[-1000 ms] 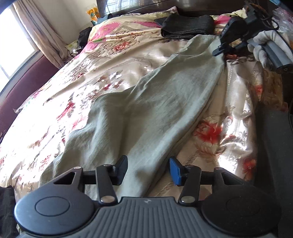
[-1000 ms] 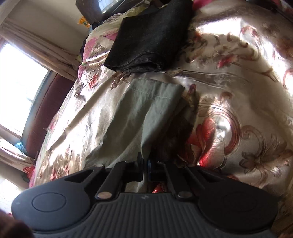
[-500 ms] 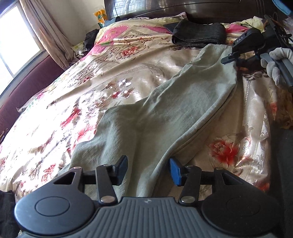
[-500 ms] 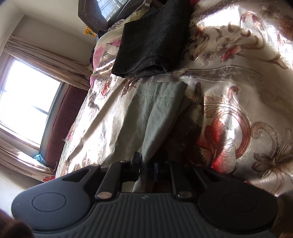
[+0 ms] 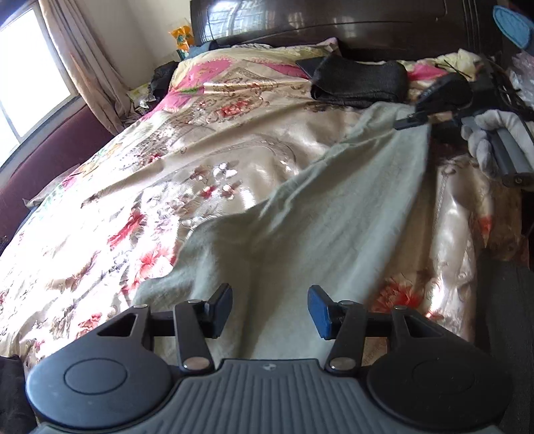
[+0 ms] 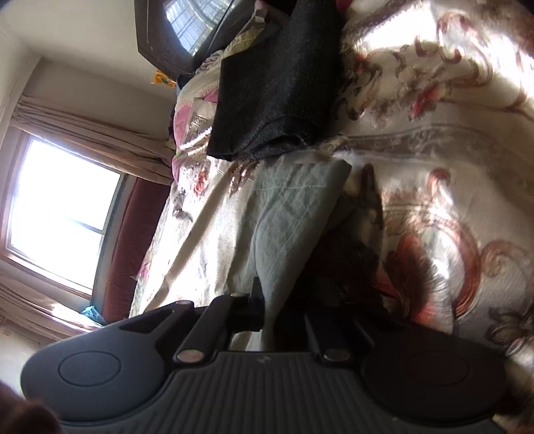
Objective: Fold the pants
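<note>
1. Floral bedspread (image 5: 207,160) gives me a flat folding surface; green pants (image 5: 333,217) lie stretched across it.
2. My right gripper (image 6: 267,310) pinches the pants' hem, keeping the leg taut.
3. My left gripper (image 5: 270,307) hovers with jaws apart over the near end, empty, ready to grab.

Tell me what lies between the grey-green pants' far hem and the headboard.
In the left wrist view, a folded black garment lies on the floral bedspread between the grey-green pants and the headboard.

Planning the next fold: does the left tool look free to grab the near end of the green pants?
Probably yes: the left tool is open above the green pants, nothing between them.
</note>
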### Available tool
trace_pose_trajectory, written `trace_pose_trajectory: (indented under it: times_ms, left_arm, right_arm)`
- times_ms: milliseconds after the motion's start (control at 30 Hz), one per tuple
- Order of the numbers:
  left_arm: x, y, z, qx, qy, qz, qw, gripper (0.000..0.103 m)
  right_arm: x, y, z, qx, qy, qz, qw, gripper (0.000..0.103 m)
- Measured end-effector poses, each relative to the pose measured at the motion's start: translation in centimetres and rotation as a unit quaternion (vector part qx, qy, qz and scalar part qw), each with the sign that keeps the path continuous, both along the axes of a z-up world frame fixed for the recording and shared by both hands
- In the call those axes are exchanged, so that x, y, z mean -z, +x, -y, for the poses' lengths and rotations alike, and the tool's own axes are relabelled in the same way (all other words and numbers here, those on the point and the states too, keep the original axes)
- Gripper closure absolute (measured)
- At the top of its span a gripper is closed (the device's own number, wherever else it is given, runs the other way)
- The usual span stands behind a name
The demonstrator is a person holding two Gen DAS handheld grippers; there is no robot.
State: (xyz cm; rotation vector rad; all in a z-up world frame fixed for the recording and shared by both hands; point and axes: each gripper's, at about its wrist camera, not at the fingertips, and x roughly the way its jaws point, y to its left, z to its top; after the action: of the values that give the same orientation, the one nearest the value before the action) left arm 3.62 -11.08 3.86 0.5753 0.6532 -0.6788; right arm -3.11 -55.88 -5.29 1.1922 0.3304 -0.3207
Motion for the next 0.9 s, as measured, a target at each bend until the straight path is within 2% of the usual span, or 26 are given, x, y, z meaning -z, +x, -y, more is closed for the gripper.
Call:
trace_pose_trajectory:
  times_ms: [67, 133, 167, 267, 333, 400, 500, 600, 700, 800, 900]
  left_arm:
    - [-0.3, 1.4, -0.1, -0.021, -0.017, 0.019, 0.9995, 0.035]
    - [0.5, 3.0, 0.2, -0.046, -0.019, 0.049, 0.9975, 0.024]
    - [1.3, 4.1, 0.4, -0.064, -0.013, 0.052, 0.9965, 0.022]
    - [4.4, 7.4, 0.5, -0.099, 0.008, -0.001, 0.9951, 0.022]
    - [6.2, 8.5, 0.2, -0.117, 0.029, -0.019, 0.9925, 0.020]
    - [6.0, 8.4, -0.3, -0.121, 0.021, -0.020, 0.9923, 0.021]
    - [4.8, 7.4, -0.9, -0.128, 0.011, 0.024, 0.9914, 0.019]
    - [6.5, 8.5, -0.3, -0.141, 0.055, 0.018, 0.9884, 0.014]
    - [6.1, 8.3, -0.2, -0.142, 0.043, 0.026, 0.9886, 0.015]
    - [4.7, 7.3, -1.1, -0.140, 0.004, 0.021, 0.9899, 0.015]
    - [3.9, 6.0, -2.9, -0.143, -0.010, 0.027, 0.9893, 0.015]
  right_arm:
    - [-0.8, -1.0, 0.6, 0.014, -0.009, 0.012, 1.000, 0.099]
    - [-1.2, -1.1, 0.9, 0.023, -0.041, -0.015, 0.999, 0.099]
    - [-1.1, -0.9, 1.1, 0.024, -0.045, -0.035, 0.998, 0.099]
    - [-1.2, -1.1, 1.1, 0.023, -0.054, -0.043, 0.997, 0.099]
    - [-1.1, -1.4, 1.0, 0.020, -0.058, -0.050, 0.997, 0.099]
    - [-1.5, -1.5, 0.6, 0.019, -0.062, -0.051, 0.997, 0.099]
    - [-3.7, -1.1, -0.4, 0.009, -0.094, -0.030, 0.995, 0.099]
    - [-6.0, 0.0, -1.9, -0.017, -0.113, -0.007, 0.993, 0.099]
    - [-8.5, 1.0, -3.9, -0.042, -0.145, 0.010, 0.988, 0.099]
    - [-10.4, 2.5, -6.7, -0.077, -0.167, 0.023, 0.983, 0.099]
    - [-12.4, 4.9, -11.5, -0.138, -0.226, 0.022, 0.964, 0.099]
